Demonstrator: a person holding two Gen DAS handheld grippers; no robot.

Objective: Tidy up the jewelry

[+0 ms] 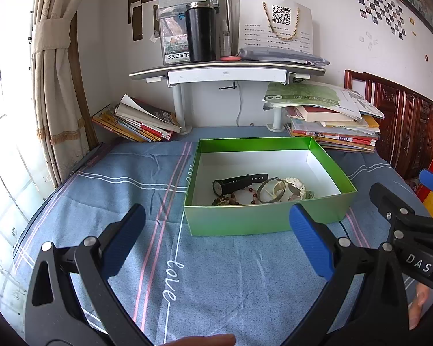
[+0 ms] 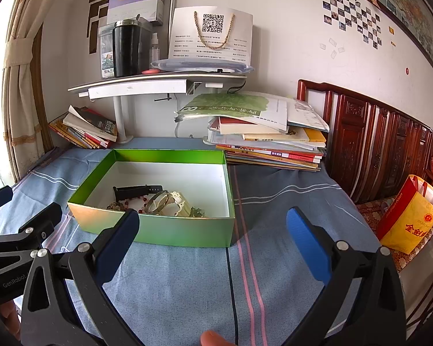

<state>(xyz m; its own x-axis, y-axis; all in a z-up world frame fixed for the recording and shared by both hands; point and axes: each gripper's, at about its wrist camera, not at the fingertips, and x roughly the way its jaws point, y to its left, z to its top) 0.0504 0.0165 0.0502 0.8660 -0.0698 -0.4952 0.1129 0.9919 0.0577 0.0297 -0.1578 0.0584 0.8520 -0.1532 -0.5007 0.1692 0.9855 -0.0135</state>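
A green box (image 1: 262,219) (image 2: 164,230) with a white floor stands on the blue cloth. Inside lie a black watch (image 1: 233,183) (image 2: 135,191), a metal bangle (image 1: 270,190) (image 2: 157,203), a cream watch (image 1: 296,187) (image 2: 180,201) and dark red and green beads (image 1: 231,199) (image 2: 135,203), bunched near the front wall. My left gripper (image 1: 216,242) is open, just in front of the box, with nothing between its fingers. My right gripper (image 2: 212,242) is open too, in front of the box's right corner, empty. Each gripper shows at the edge of the other's view.
Stacks of books (image 1: 332,127) (image 2: 268,141) lie behind the box on the right, more books (image 1: 135,121) on the left. A white shelf (image 1: 228,72) holds a black flask (image 1: 200,31). A carved wooden headboard (image 2: 375,144) and a yellow bag (image 2: 407,216) stand right. A curtain (image 1: 54,86) hangs left.
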